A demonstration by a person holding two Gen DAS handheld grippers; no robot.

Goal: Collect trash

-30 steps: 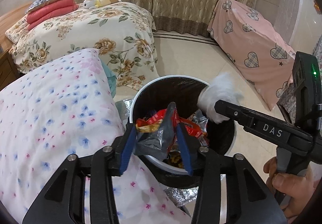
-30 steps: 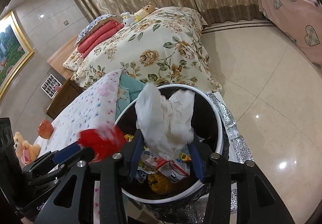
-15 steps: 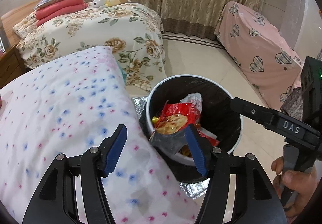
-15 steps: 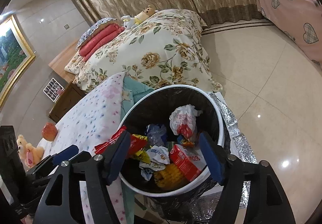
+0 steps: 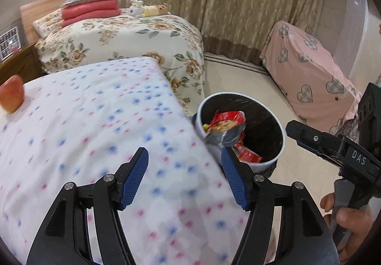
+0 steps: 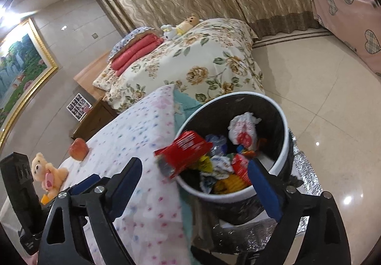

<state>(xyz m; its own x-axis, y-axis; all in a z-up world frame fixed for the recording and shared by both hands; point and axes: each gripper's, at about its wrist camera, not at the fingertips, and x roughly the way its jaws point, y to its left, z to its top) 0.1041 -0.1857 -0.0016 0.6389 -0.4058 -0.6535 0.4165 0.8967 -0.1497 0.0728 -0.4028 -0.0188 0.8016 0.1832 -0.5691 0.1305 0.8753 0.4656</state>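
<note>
Trash bin [image 6: 282, 119], white-rimmed and black-lined: red foil wrapper [image 6: 184, 154] overhangs its rim and may slip out. Left gripper [image 5: 184, 175] and right gripper [image 6: 194, 184] gape wide, empty.

1. Legible: "DAS", white capitals on the black body of the right gripper [image 5: 333, 145], seen in the left wrist view.
2. Red wrapper [image 6: 185, 148] at the bin rim [image 6: 283, 112]: white print present, blurred, not readable.
3. White crumpled packet [image 6: 243, 131] in the bin: red mark, not readable.
4. Nothing else legible in either view.
</note>
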